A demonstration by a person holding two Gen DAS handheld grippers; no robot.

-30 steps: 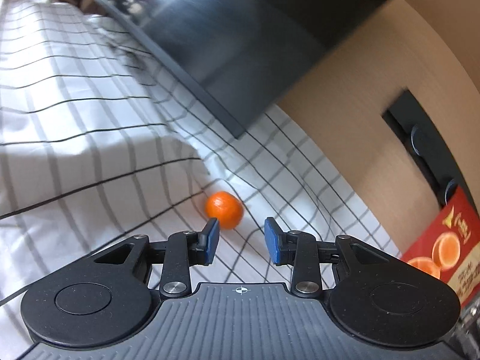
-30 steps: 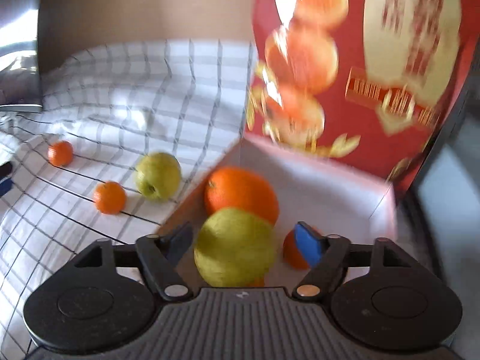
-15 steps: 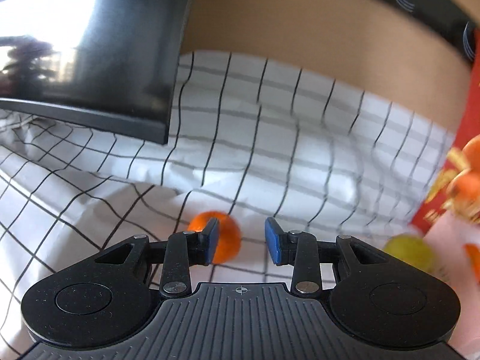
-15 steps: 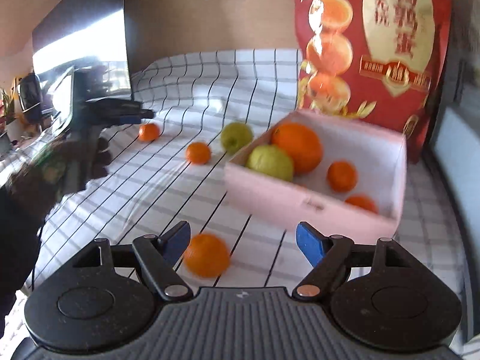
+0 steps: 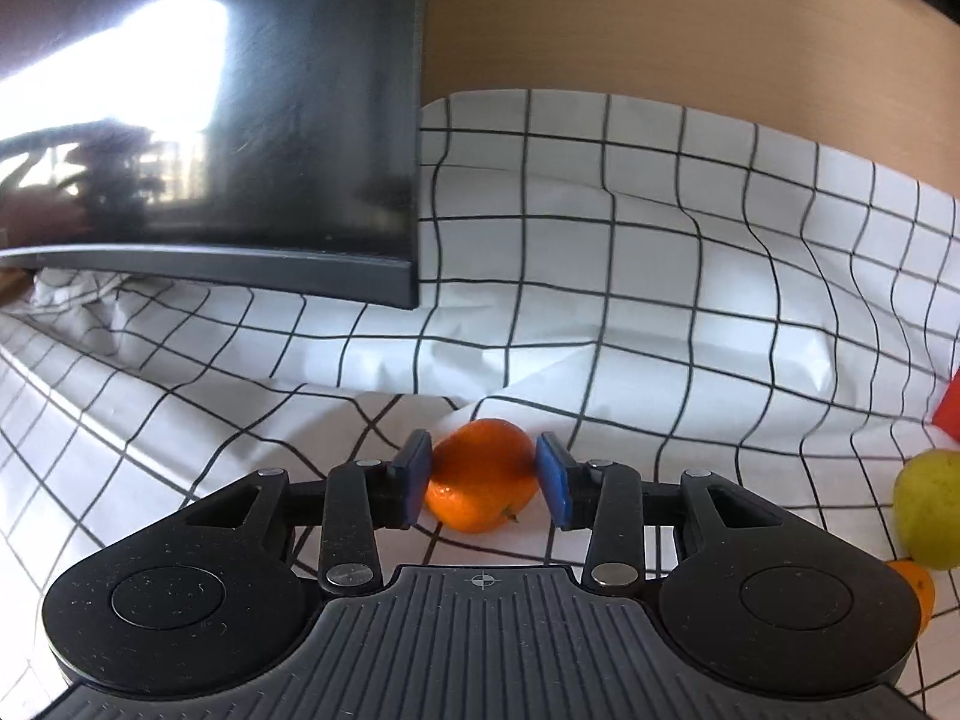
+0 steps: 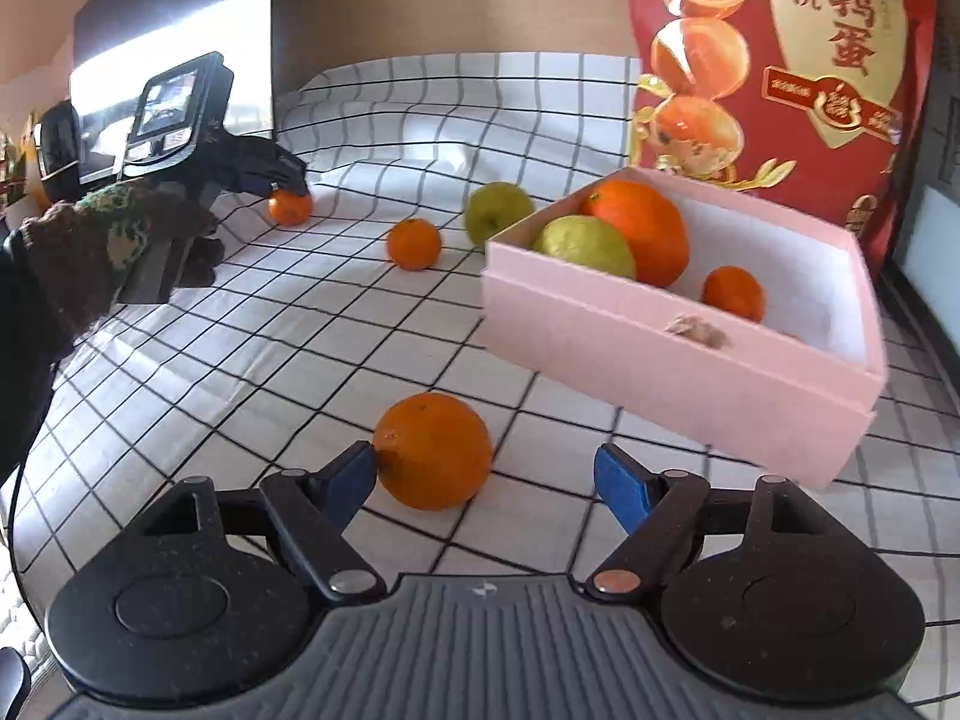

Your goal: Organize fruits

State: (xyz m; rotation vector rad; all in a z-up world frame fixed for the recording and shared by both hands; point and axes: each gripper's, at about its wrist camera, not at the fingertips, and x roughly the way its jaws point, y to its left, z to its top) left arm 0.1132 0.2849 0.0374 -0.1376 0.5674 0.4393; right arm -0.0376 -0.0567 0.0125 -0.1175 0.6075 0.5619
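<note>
In the left wrist view my left gripper (image 5: 483, 480) has its blue pads on both sides of a small tangerine (image 5: 483, 483) on the checked cloth, touching it. The right wrist view shows the same left gripper (image 6: 288, 180) at that tangerine (image 6: 290, 207). My right gripper (image 6: 486, 480) is open, with an orange (image 6: 433, 450) on the cloth between its fingers, against the left pad. A pink box (image 6: 678, 348) holds a large orange (image 6: 645, 231), a green pear (image 6: 585, 246) and a small tangerine (image 6: 733, 294).
Another tangerine (image 6: 413, 244) and a green apple (image 6: 499, 211) lie on the cloth left of the box. A red snack bag (image 6: 780, 72) stands behind the box. A dark monitor (image 5: 210, 120) stands at the back left. The cloth (image 5: 660, 276) is wrinkled.
My left gripper moved up to the small tangerine and closed around it. My right gripper released the pear into the box, drew back and dropped low at the loose orange.
</note>
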